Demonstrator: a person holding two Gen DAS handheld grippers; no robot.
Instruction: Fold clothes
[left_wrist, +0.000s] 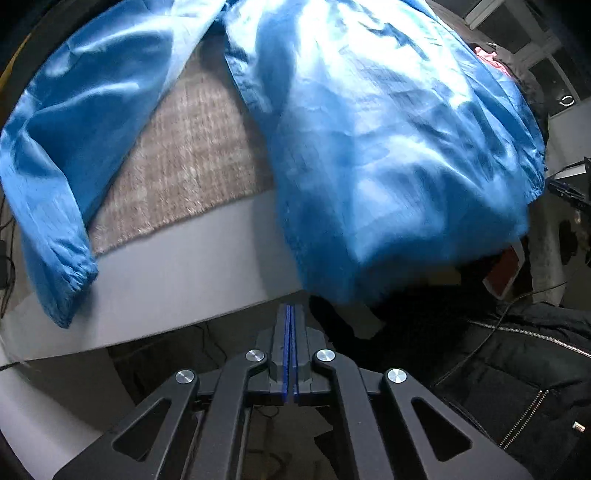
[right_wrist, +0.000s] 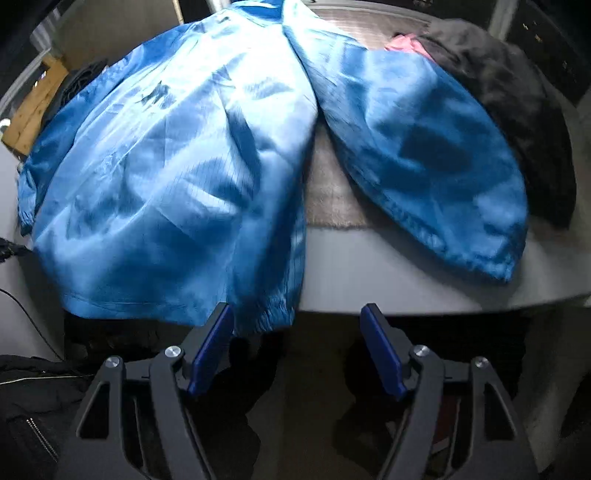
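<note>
A shiny blue jacket (left_wrist: 388, 147) lies spread on the table, its body hanging over the front edge and one sleeve (left_wrist: 55, 192) stretched to the left. It also shows in the right wrist view (right_wrist: 177, 177), with the other sleeve (right_wrist: 424, 155) to the right. My left gripper (left_wrist: 290, 310) is shut and empty, below the table's front edge, just left of the hanging hem. My right gripper (right_wrist: 297, 317) is open, at the front edge, its left finger (right_wrist: 212, 347) just under the hem.
A grey-beige mat (left_wrist: 192, 158) covers the white table (left_wrist: 177, 273). A dark garment (right_wrist: 517, 110) and a pink one (right_wrist: 406, 42) lie at the back right. A black zipped jacket (left_wrist: 524, 387) lies low to the side. A wooden block (right_wrist: 33, 107) sits far left.
</note>
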